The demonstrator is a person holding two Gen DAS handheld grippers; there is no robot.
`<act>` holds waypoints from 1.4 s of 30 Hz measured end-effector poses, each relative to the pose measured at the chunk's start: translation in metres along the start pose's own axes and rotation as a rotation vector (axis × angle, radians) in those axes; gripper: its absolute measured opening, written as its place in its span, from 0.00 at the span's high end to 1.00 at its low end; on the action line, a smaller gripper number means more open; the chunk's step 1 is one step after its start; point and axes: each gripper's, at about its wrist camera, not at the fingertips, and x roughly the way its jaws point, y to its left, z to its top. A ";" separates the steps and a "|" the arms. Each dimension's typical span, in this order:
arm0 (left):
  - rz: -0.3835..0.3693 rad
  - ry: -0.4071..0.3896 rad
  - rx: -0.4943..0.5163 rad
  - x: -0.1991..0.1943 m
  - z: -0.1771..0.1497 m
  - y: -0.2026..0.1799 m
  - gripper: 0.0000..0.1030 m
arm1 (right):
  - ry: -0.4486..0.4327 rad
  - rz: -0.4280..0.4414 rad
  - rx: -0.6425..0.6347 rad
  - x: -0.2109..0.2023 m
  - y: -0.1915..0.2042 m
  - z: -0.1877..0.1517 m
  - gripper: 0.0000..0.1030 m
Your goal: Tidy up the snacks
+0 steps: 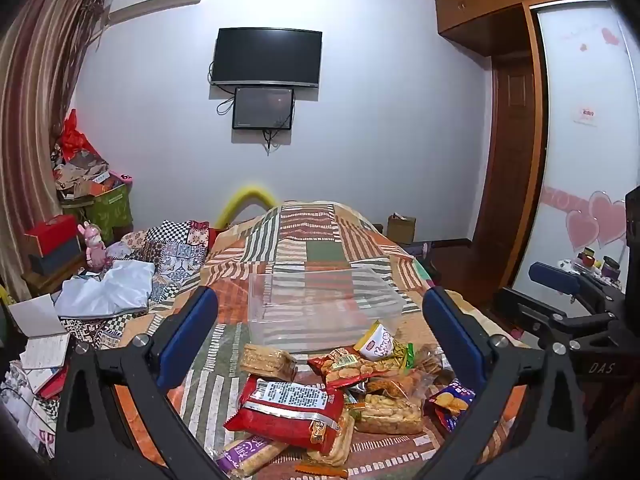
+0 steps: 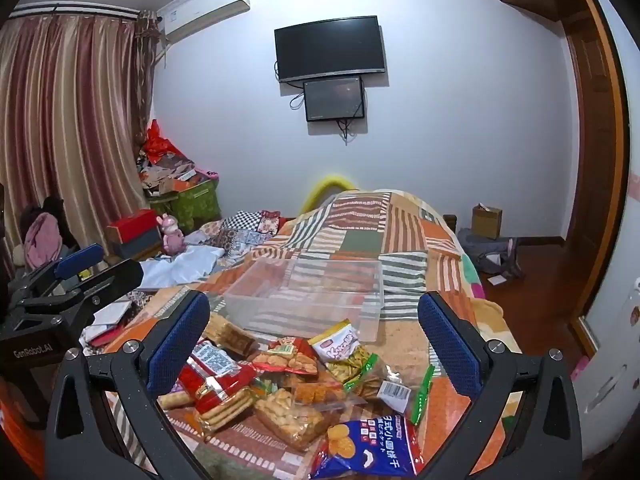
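Observation:
A pile of snack packs lies on the patchwork bedspread (image 1: pixel 320 240): a red biscuit pack (image 1: pixel 288 412), a blue chip bag (image 2: pixel 372 444), a green-edged snack bag (image 2: pixel 352 356) and several clear cracker bags. Behind the pile stands an empty clear plastic box (image 1: pixel 320 304), which also shows in the right wrist view (image 2: pixel 308 296). My left gripper (image 1: pixel 320 328) is open and empty, hovering over the pile. My right gripper (image 2: pixel 314 332) is open and empty, also above the pile. The right gripper shows at the right of the left wrist view (image 1: pixel 560 304), and the left gripper at the left of the right wrist view (image 2: pixel 72 276).
Rumpled cloths (image 1: pixel 108 288) and papers (image 1: pixel 40 344) lie at the bed's left. Boxes and a pink toy (image 2: pixel 172 234) sit by the curtain. A wardrobe (image 1: pixel 512 140) and floor with a cardboard box (image 2: pixel 486 222) are on the right.

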 end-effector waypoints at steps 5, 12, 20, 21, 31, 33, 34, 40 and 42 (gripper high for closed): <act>0.000 0.002 -0.005 -0.004 0.008 -0.002 0.00 | -0.001 -0.007 -0.003 0.000 0.002 0.000 0.00; -0.002 0.004 0.004 -0.004 0.006 -0.004 0.00 | -0.003 -0.001 0.002 -0.004 0.005 0.003 0.00; -0.009 0.010 0.009 -0.002 0.005 -0.002 0.00 | -0.007 0.005 -0.009 -0.004 0.006 0.005 0.00; -0.008 0.010 0.008 -0.003 0.005 -0.002 0.00 | -0.007 0.005 -0.007 -0.004 0.006 0.005 0.00; -0.012 0.010 0.007 -0.004 0.004 -0.002 0.00 | -0.019 0.010 -0.002 -0.006 0.004 0.007 0.00; -0.012 0.010 0.007 -0.004 0.004 -0.002 0.00 | -0.020 0.010 -0.001 -0.006 0.003 0.007 0.00; -0.012 0.010 0.007 -0.003 0.004 -0.002 0.00 | -0.020 0.010 -0.001 -0.006 0.003 0.007 0.00; -0.012 0.010 0.008 -0.002 0.003 -0.002 0.00 | -0.023 0.012 0.001 -0.007 0.004 0.007 0.00; -0.012 0.010 0.008 -0.002 0.003 -0.003 0.00 | -0.025 0.013 0.001 -0.007 0.004 0.007 0.00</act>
